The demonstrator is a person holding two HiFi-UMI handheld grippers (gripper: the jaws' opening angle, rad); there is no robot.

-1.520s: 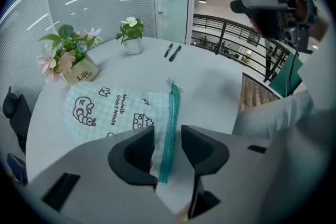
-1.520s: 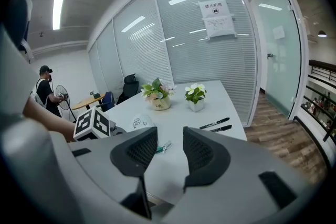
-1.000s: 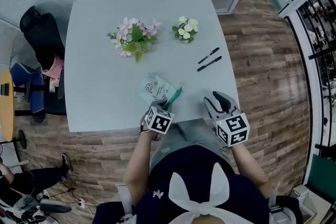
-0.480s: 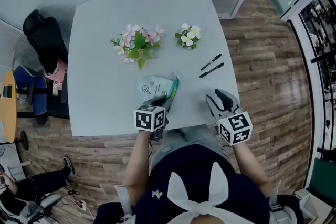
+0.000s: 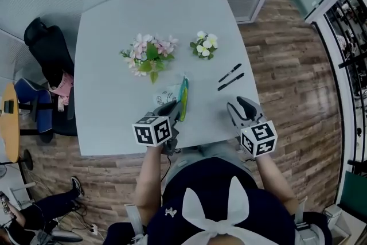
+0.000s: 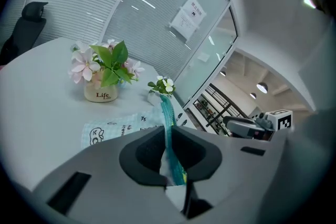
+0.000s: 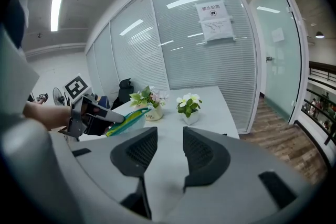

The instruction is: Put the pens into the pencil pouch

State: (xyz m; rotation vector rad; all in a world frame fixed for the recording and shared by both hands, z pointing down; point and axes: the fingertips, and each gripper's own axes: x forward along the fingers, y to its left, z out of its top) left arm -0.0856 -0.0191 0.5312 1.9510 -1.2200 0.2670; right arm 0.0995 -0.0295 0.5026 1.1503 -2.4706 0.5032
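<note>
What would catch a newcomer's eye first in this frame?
The left claw, shut on the teal zip edge of the pencil pouch near the front of the table. Then two black pens lying loose to its right, ahead of the open, empty right claw, and two potted flowers behind.

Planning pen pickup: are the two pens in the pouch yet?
Out: both pens lie on the table, apart from the pouch.

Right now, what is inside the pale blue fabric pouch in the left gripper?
The pale blue pouch covers its interior; only its teal zipper edge shows, pinched in the left gripper. Both black pens lie outside it on the grey table.
</note>
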